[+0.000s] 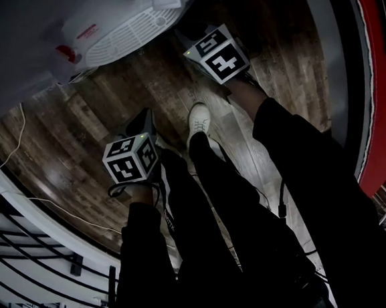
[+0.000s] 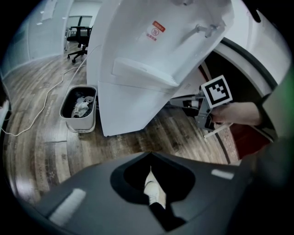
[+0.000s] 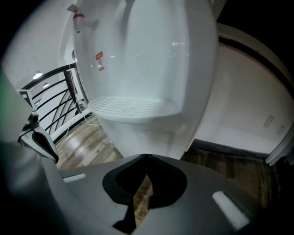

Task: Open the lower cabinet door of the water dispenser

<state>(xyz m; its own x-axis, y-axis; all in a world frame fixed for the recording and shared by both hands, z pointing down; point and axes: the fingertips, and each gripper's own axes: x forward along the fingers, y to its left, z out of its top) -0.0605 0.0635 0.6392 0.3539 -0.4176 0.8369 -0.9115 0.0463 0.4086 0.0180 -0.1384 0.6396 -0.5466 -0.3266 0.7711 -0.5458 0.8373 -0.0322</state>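
The white water dispenser [image 2: 138, 55] stands on the wood floor, with a ribbed drip tray [image 3: 133, 105] under its taps [image 3: 79, 17]. Its lower cabinet front [image 3: 149, 135] looks closed below the tray. My right gripper [image 3: 146, 158] is shut and empty, close in front of that lower front without touching it. In the head view this right gripper [image 1: 190, 39] sits just right of the drip tray [image 1: 125, 35]. My left gripper [image 2: 149, 158] hangs farther back, shut and empty, and is seen in the head view as the left gripper [image 1: 144, 120] above my knee.
A small waste bin [image 2: 79, 108] with rubbish stands left of the dispenser. A white cable [image 2: 46, 101] trails over the floor. A black railing [image 3: 55, 105] runs at the left. My white shoe [image 1: 199, 121] is planted between the grippers. An office chair [image 2: 79, 39] stands far behind.
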